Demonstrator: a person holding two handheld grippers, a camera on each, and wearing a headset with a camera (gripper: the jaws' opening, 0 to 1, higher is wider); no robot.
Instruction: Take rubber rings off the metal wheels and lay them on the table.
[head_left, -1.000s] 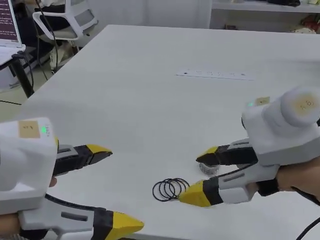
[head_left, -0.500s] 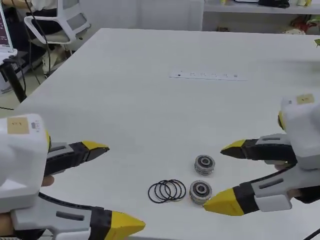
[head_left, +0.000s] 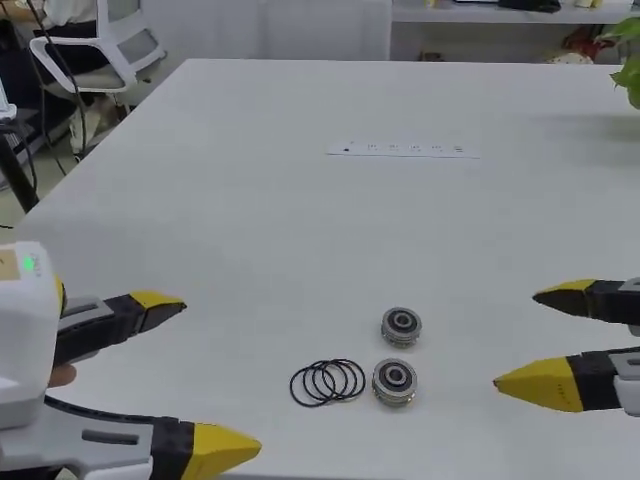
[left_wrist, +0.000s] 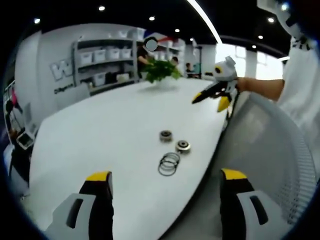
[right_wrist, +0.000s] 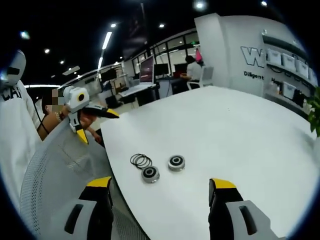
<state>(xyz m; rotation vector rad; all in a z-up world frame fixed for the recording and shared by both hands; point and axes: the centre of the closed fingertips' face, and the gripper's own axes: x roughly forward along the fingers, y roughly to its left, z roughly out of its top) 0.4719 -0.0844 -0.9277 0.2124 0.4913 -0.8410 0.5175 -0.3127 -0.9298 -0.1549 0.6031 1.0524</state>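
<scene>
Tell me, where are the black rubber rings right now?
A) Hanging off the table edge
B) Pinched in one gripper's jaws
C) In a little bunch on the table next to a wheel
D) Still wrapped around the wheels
C: the rubber rings lie overlapping on the table beside the nearer metal wheel, while the left gripper and right gripper hover open, apart from them.

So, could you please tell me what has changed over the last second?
The right gripper has drawn back to the person's right, empty; its open jaws had been at the far metal wheel and near metal wheel, which now sit uncovered. The rubber rings beside the near metal wheel have stayed put; the left gripper stays open, off to the side.
</scene>
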